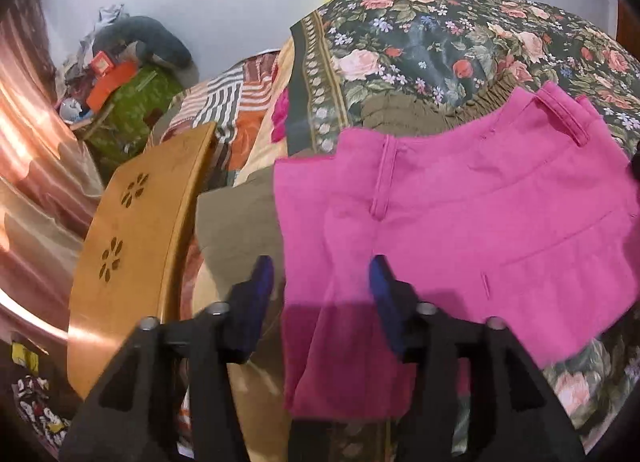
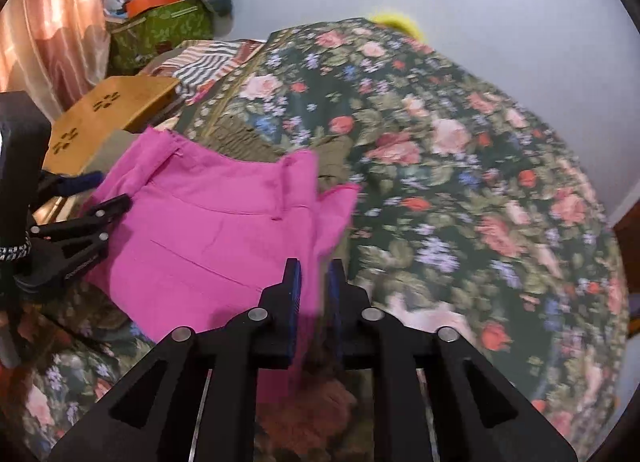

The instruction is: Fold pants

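Observation:
Bright pink pants [image 1: 460, 214] hang lifted above a dark floral bedspread [image 1: 440, 42], waistband and belt loops at the top. My left gripper [image 1: 322, 282] is open; pink cloth lies between its blue-padded fingers at the pants' left edge. In the right wrist view the pink pants [image 2: 208, 230] spread to the left, and my right gripper [image 2: 316, 290] is nearly closed on their right edge, with cloth running down between the pads. The left gripper [image 2: 108, 190] shows there at the far left by the cloth.
Olive-brown pants [image 1: 400, 110] lie on the bedspread [image 2: 460, 182] under the pink ones. A wooden board with flower cut-outs [image 1: 136, 254] stands left. A striped quilt [image 1: 232, 102], a green box with clutter [image 2: 160, 26], and a pink curtain [image 1: 32, 142] are beyond.

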`<action>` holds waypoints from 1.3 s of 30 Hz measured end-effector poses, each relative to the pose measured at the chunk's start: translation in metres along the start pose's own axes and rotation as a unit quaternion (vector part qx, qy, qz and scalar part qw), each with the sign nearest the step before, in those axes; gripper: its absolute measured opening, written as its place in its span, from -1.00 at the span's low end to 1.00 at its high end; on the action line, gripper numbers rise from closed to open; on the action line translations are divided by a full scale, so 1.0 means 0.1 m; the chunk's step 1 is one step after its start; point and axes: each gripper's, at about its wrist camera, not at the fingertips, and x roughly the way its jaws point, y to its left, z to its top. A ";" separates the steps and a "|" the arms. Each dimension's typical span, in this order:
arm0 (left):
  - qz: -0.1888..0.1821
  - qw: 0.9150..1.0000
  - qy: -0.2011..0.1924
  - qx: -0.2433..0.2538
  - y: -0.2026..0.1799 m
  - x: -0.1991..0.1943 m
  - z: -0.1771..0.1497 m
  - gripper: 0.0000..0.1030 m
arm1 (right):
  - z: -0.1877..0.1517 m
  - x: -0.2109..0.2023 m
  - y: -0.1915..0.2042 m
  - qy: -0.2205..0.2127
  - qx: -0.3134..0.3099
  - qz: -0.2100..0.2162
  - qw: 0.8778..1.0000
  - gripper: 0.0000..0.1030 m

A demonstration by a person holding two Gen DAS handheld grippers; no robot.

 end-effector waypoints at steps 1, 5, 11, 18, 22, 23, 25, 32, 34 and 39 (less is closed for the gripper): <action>-0.010 1.000 0.005 -0.002 0.02 -0.04 -0.01 0.02 | 0.00 -0.04 -0.03 0.005 0.004 -0.005 1.000 -0.72; -0.020 1.000 -0.002 -0.008 0.11 -0.38 -0.06 0.02 | -0.03 -0.35 -0.12 -0.002 0.026 0.007 1.000 -0.71; -0.060 0.995 -0.063 -0.041 0.29 -1.36 -0.07 0.08 | -0.08 -1.22 -0.07 -0.069 0.042 0.032 0.996 -0.46; -0.094 0.977 -0.180 -0.059 0.46 -2.85 -0.25 0.20 | -0.20 -2.50 0.15 -0.184 0.033 0.049 0.981 -0.36; -0.120 0.960 -0.244 -0.070 0.53 -3.64 -0.55 0.24 | -0.43 -3.19 0.30 -0.247 0.036 0.069 0.966 -0.36; -0.130 0.954 -0.258 -0.075 0.55 -3.82 -0.64 0.24 | -0.49 -3.30 0.33 -0.256 0.036 0.073 0.963 -0.36; -0.143 0.946 -0.279 -0.081 0.57 -4.10 -0.80 0.24 | -0.66 -3.56 0.41 -0.282 0.034 0.084 0.955 -0.36; -0.155 0.926 -0.331 -0.093 0.57 -4.85 -1.42 0.24 | -1.21 -4.13 0.60 -0.336 0.048 0.103 0.935 -0.36; -0.161 0.921 -0.339 -0.102 0.58 -4.98 -1.56 0.24 | -1.32 -4.21 0.65 -0.342 0.048 0.106 0.932 -0.36; -0.152 0.915 -0.358 -0.109 0.53 -5.26 -1.86 0.45 | -1.50 -4.35 0.71 -0.356 0.042 0.112 0.927 -0.01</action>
